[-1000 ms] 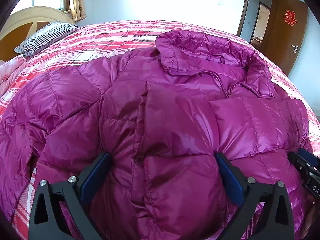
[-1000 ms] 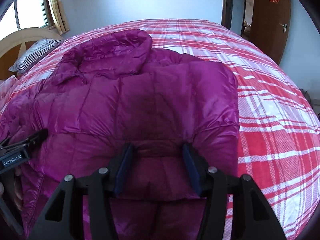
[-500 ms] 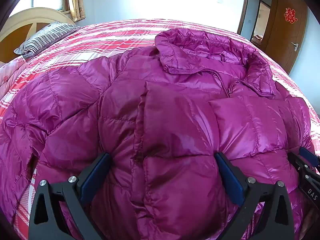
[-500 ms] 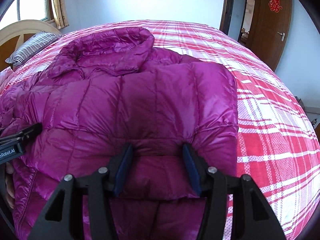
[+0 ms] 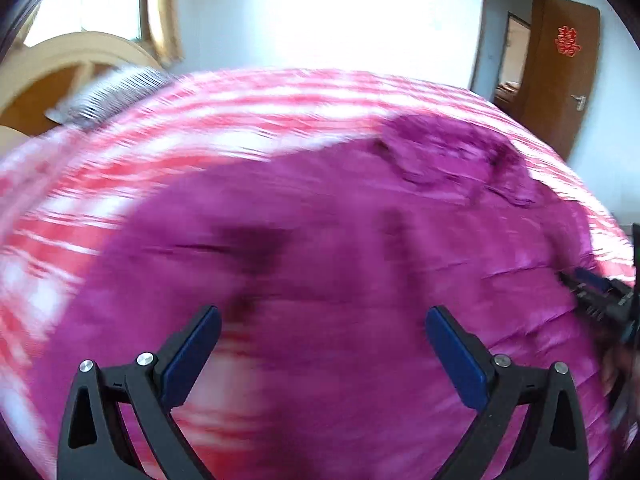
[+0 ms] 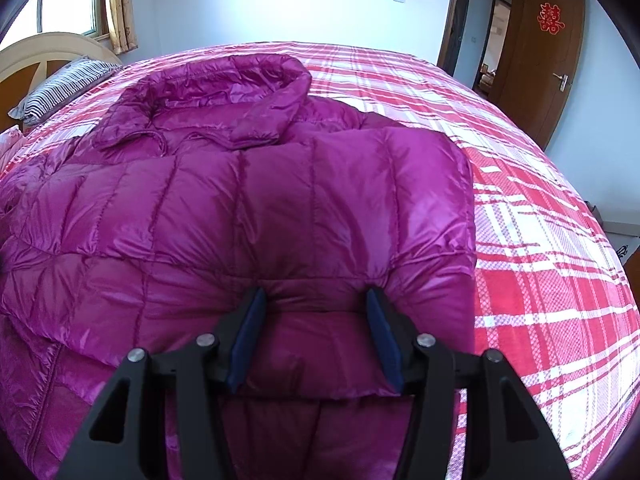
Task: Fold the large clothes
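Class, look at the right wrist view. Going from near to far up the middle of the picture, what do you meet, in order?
right gripper with its jaws pinching a fold of the jacket → purple down jacket → its collar → red plaid bedspread → far wall

Left tool point(image 5: 322, 344) jaws wide, empty; right tool point(image 6: 316, 332) half-closed, gripping

Bed point(image 6: 540, 240), red/white plaid cover. Magenta down jacket point(image 6: 280, 208) spread flat on it, directly ahead of right gripper point(image 6: 316, 300). Striped pillow point(image 6: 64, 88) far left, by headboard.
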A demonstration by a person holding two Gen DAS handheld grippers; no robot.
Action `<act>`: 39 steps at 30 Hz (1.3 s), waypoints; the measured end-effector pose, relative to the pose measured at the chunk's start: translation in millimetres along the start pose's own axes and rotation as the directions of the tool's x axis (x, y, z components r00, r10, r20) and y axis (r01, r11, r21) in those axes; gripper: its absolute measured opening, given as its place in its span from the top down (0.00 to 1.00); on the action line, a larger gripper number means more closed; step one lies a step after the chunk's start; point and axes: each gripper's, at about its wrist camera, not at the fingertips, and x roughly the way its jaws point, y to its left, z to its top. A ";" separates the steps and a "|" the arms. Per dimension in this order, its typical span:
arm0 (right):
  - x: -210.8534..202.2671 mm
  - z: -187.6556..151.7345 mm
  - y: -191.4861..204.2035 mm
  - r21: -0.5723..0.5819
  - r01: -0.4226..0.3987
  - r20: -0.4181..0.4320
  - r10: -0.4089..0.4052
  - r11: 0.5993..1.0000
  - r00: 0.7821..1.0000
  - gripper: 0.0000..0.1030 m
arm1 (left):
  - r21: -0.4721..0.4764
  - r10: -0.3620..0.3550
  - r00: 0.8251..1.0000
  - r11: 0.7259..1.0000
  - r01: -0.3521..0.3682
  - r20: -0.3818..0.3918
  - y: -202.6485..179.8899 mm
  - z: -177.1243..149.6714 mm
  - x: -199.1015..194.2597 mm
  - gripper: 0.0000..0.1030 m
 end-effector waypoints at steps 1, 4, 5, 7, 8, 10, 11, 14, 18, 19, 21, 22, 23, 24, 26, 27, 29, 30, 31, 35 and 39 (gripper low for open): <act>-0.4 0.0 -0.3 0.000 0.000 0.001 0.000 1.000 1.000 0.45 | 0.000 0.036 0.999 0.999 -0.036 0.012 16.6 -3.4 -8.1 0.01; -0.4 -0.1 0.0 0.000 0.001 0.001 -0.001 1.000 1.000 0.45 | -0.047 0.142 0.990 0.989 -0.142 0.005 68.0 -18.9 -25.4 0.01; -0.4 -0.2 0.2 -0.001 0.001 0.003 -0.001 1.000 1.000 0.45 | -0.064 0.183 0.983 0.981 -0.182 0.000 84.0 -25.1 -30.3 0.01; -1.1 -0.5 0.0 0.000 0.000 0.005 0.000 1.000 1.000 0.45 | -0.110 0.233 0.972 0.966 -0.233 -0.012 114.5 -38.9 -40.9 0.01; -1.2 -0.7 -0.5 0.002 -0.003 0.006 0.003 1.000 1.000 0.45 | -0.141 0.245 0.969 0.959 -0.245 -0.016 128.1 -46.5 -47.4 0.01; -1.6 -1.1 -1.4 0.005 -0.008 0.008 0.007 1.000 1.000 0.45 | -0.208 0.242 0.970 0.948 -0.242 -0.022 152.5 -60.0 -58.3 0.01; -1.8 -1.2 -1.5 0.006 -0.009 0.009 0.009 1.000 1.000 0.45 | -0.240 0.227 0.974 0.944 -0.227 -0.027 160.6 -65.7 -61.6 0.01; -3.1 -1.6 -1.6 0.005 -0.006 0.012 0.006 1.000 1.000 0.45 | -0.307 0.177 0.984 0.935 -0.179 -0.033 174.1 -78.9 -63.6 0.01; -3.8 -2.0 -1.7 0.005 -0.005 0.015 0.005 1.000 1.000 0.45 | -0.330 0.145 0.989 0.932 -0.147 -0.032 171.1 -81.3 -53.5 0.01; -4.0 -2.0 -1.7 0.005 -0.006 0.015 0.006 1.000 1.000 0.45 | -0.337 0.133 0.991 0.932 -0.136 -0.030 172.1 -80.8 -50.3 0.03; -4.3 -2.1 -2.1 0.007 -0.008 0.017 0.007 1.000 1.000 0.45 | -0.347 0.103 0.993 0.931 -0.114 -0.050 170.6 -80.5 -37.2 0.12; -4.7 -2.5 -2.6 0.007 -0.009 0.018 0.008 1.000 1.000 0.45 | -0.351 0.101 0.992 0.929 -0.119 -0.070 171.0 -81.2 -31.8 0.24; -4.9 -2.6 -2.9 0.008 -0.009 0.018 0.009 1.000 1.000 0.45 | -0.348 0.119 0.989 0.927 -0.141 -0.085 170.8 -82.6 -27.7 0.33; -5.0 -2.7 -3.0 0.008 -0.010 0.019 0.009 1.000 1.000 0.45 | -0.330 0.153 0.986 0.929 -0.168 -0.072 168.9 -83.2 -26.7 0.39; -5.3 -3.1 -3.9 0.012 -0.013 0.021 0.012 1.000 1.000 0.45 | -0.301 0.169 0.984 0.937 -0.176 -0.050 168.7 -80.7 -30.5 0.73; -5.2 -2.7 -3.7 0.013 -0.014 0.022 0.014 1.000 1.000 0.45 | -0.295 0.167 0.985 0.940 -0.172 -0.045 170.6 -78.3 -33.7 0.78; -5.4 -2.9 -4.3 0.017 -0.018 0.023 0.017 1.000 1.000 0.45 | -0.295 0.178 0.984 0.939 -0.176 -0.017 179.3 -68.9 -43.6 0.86; -5.7 -2.9 -4.8 0.016 -0.019 0.024 0.018 1.000 1.000 0.45 | -0.285 0.193 0.981 0.941 -0.184 0.004 184.2 -60.9 -51.1 0.86; -5.8 -2.9 -4.7 0.016 -0.019 0.024 0.018 1.000 1.000 0.45 | -0.276 0.198 0.980 0.943 -0.184 0.023 188.7 -54.4 -56.5 0.87; -6.6 -3.5 -5.2 0.018 -0.021 0.027 0.021 1.000 0.999 0.44 | -0.269 0.192 0.976 0.950 -0.158 0.107 206.7 -20.7 -84.9 0.87; -6.8 -3.6 -5.9 0.019 -0.023 0.029 0.022 1.000 0.999 0.44 | -0.222 0.165 0.974 0.967 -0.128 0.154 202.9 12.5 -103.1 0.87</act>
